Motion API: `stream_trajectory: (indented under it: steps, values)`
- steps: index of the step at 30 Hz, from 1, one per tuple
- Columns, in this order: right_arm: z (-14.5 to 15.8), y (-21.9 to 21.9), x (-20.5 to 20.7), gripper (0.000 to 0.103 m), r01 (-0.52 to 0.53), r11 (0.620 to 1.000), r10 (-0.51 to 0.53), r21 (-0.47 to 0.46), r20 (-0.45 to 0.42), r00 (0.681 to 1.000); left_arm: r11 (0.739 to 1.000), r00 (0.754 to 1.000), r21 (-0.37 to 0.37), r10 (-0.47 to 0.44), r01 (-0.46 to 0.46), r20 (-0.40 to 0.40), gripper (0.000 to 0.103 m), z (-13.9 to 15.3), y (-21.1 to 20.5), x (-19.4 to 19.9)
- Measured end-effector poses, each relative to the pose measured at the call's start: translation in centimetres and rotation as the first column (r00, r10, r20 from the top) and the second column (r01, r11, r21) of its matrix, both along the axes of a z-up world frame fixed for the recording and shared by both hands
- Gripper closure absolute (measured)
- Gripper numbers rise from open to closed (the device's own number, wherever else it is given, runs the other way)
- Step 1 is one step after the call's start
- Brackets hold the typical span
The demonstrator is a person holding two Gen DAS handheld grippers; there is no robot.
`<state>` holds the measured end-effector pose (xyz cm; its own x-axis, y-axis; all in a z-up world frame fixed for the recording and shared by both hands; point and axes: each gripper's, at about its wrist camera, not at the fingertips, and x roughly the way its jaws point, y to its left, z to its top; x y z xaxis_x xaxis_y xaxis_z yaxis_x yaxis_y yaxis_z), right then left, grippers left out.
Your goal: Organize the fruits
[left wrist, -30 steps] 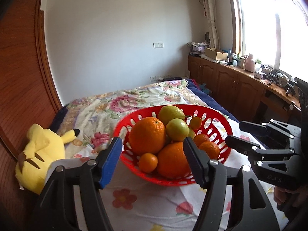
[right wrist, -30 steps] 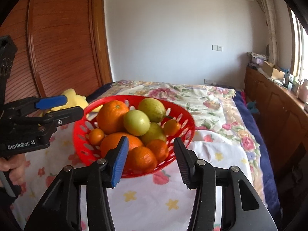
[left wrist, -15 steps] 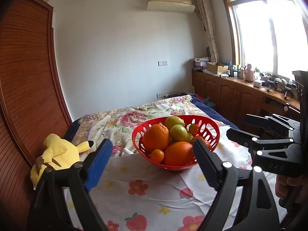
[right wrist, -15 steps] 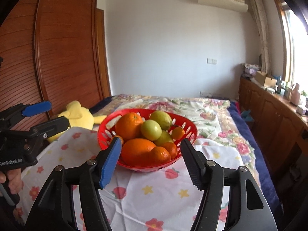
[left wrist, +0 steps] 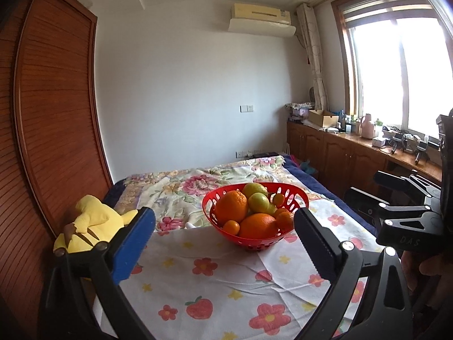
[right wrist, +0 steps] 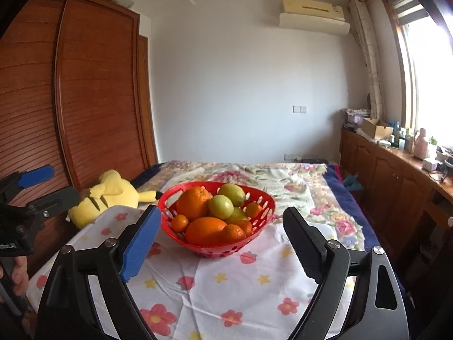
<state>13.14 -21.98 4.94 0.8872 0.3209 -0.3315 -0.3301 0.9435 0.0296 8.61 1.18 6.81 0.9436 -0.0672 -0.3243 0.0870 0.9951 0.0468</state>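
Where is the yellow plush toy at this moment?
In both wrist views the yellow plush toy lies at the left, on the bed's edge against the wooden wardrobe doors, left of the red fruit basket and apart from it.

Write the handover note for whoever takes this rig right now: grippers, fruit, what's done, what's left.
Left gripper: jaws opening, nothing between them, short of the basket.
Right gripper: the same, jaws opening and empty.
Red basket: on the flower-print cloth on the bed, piled with fruit: two big oranges, green fruits, several small mandarins.
Yellow plush toy: lies left of the basket, apart from it.
Done: all visible fruit is in the basket; none lies loose on the cloth.
Left: apparently nothing; check for stray fruit out of view.
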Motion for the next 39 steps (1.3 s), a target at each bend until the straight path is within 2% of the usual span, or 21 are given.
stream_trajectory:
  steps: [3,6,18,22,39]
  values:
    - [0.3,-0.3,-1.0,0.006,0.015,1.000,-0.015,-0.010,0.010,1.000,1.000,1.000,-0.020,-0.005,0.005,0.001,0.004,0.2,0.1,-1.1]
    - [0.6,-0.6,-2.1,0.002,0.027,1.000,-0.027,-0.010,0.025,0.999,1.000,1.000,-0.009,0.002,-0.002,-0.006,0.004,0.3,-0.3,-1.8]
    - [1.1,-1.4,-5.3,0.002,0.046,0.999,-0.045,-0.012,0.052,0.998,0.999,0.999,-0.032,0.025,-0.026,-0.046,0.004,-0.8,0.2,-4.0]
    - [0.9,-1.8,-5.7,0.002,0.049,0.999,-0.050,0.007,0.037,0.998,0.998,0.998,-0.035,0.040,-0.042,-0.057,0.004,-1.3,0.8,-4.6]
    - [-1.3,-1.5,-6.8,0.002,0.057,0.998,-0.056,-0.012,0.016,0.998,0.998,0.994,-0.035,0.057,-0.060,-0.097,0.004,-3.7,1.8,-5.0]
